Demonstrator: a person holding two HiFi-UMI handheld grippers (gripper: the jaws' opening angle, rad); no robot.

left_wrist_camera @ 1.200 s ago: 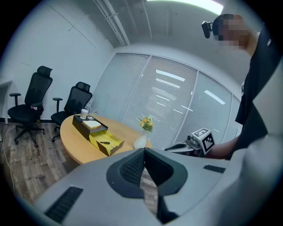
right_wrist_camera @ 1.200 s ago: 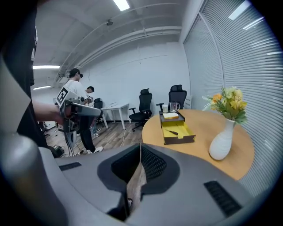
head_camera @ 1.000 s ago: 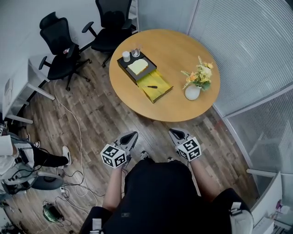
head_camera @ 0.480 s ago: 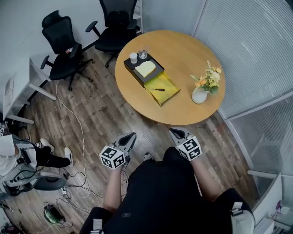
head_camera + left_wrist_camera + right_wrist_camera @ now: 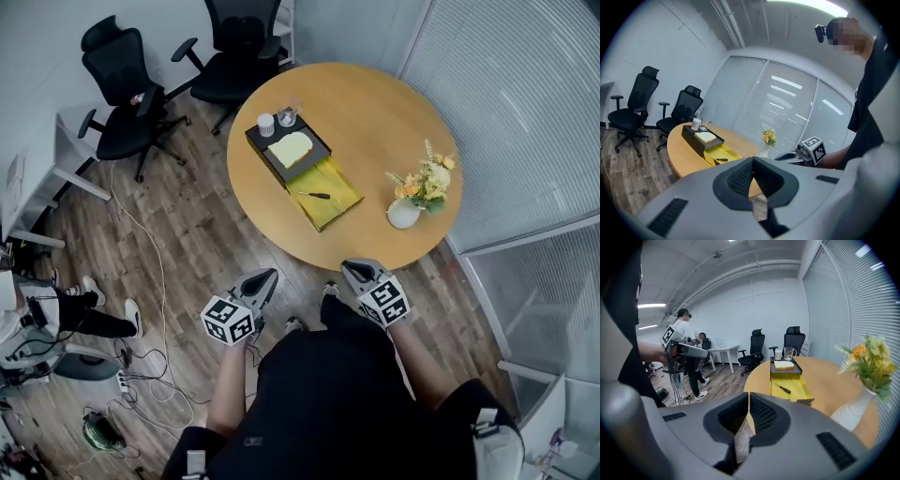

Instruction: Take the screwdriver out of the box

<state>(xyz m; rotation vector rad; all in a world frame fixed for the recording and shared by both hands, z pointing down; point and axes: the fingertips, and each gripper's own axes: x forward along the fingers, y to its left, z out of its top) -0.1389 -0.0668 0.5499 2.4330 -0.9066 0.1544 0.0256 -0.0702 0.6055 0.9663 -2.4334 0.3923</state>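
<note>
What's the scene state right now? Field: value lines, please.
screwdriver: lying in the open yellow box, untouched
box position: on the round table, next to a black tray
left gripper: jaws together, empty, short of the table
right gripper: jaws together, empty, near the table's edge
other items: vase of flowers, white cup, glass
task: not yet started

Three cameras, one shared table (image 5: 375, 112)
Your head camera looks steeply down from well back; your left gripper (image 5: 266, 277) and right gripper (image 5: 353, 270) cameras face that table from low down.
</note>
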